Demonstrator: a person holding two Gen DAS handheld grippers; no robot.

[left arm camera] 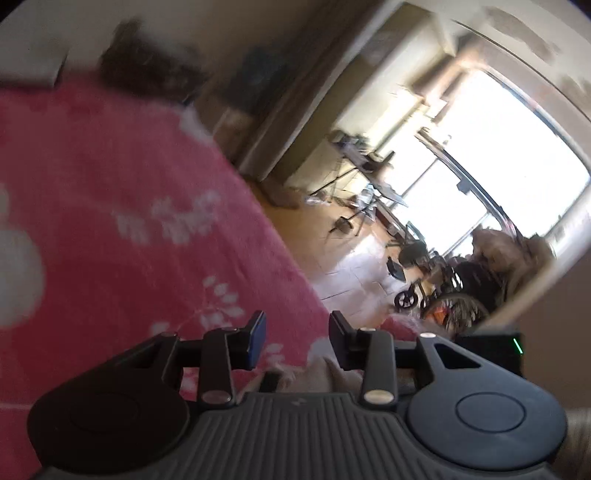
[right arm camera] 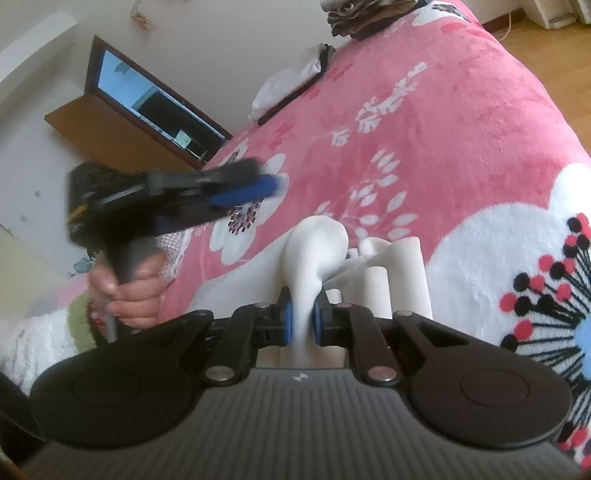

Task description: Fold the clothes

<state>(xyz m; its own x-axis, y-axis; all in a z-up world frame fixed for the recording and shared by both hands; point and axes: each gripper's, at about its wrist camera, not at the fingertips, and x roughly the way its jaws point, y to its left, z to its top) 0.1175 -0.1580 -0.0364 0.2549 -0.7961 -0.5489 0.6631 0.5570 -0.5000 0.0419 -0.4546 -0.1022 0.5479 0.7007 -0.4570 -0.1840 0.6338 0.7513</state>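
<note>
Pink fleece blanket [right arm camera: 461, 122] with white blossoms, spread over the bed, one large flower with black and red dots near its right edge. At the far edge, against the wall, a white bundle with a dark strap [right arm camera: 295, 88]; at the far corner, a dark crumpled heap [right arm camera: 354, 16]. Beyond the bed, a dark-framed screen [right arm camera: 155, 101]. Wooden floor [left arm camera: 332, 221], bright window [left arm camera: 509, 155], wheelchair [left arm camera: 454, 295] beneath it.

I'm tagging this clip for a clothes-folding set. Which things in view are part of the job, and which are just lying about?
Part of the job:
white garment, pinched in the right tool
left tool, open, holding nothing
pink blanket, the work surface

Lying about:
dark clothes pile
white cloth at the blanket's edge
framed picture
wheelchair
</note>
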